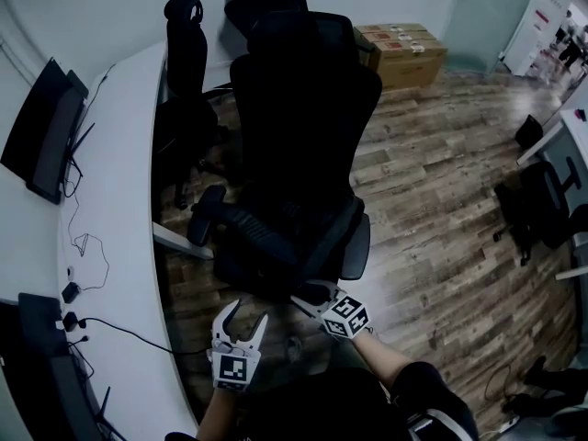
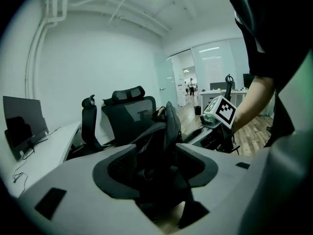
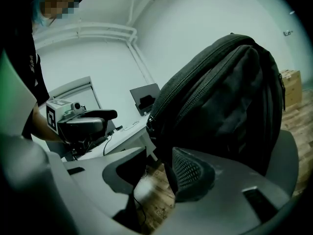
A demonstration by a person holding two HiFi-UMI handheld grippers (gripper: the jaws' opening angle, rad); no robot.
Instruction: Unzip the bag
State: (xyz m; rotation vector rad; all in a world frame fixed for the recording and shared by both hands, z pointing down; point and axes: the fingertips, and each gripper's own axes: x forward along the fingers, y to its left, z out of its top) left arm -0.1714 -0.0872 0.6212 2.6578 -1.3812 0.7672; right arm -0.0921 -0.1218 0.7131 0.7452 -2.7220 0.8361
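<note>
Wide shot first: a long white desk (image 1: 119, 200) curves down the left, and a black office chair (image 1: 303, 108) stands in the middle of the wood floor, right in front of the person. The black backpack (image 3: 225, 97) is the target. It stands upright and looks to be parked on that chair's seat, which puts it at a handy working height.

Now the tools. The left gripper (image 1: 245, 312) sits near and a little to the left, its jaws spread wide. Its own view shows the narrow edge of the backpack lined up in the gap, but the pads aren't pressing on it and it has hold of nothing. My guess is that this one will steady the fabric.

The right gripper (image 3: 159, 153) is in tight at the backpack's lower side. Its jaws are apart too, with bare floor showing between them, and it grips nothing. The backpack's edge lies just beside the right-hand pad.

The zip (image 3: 188, 77) runs in a ridged line up the curved side, shut as far as I can see. I can't pick out the pull for certain, so the unzipping looks not yet begun.
</note>
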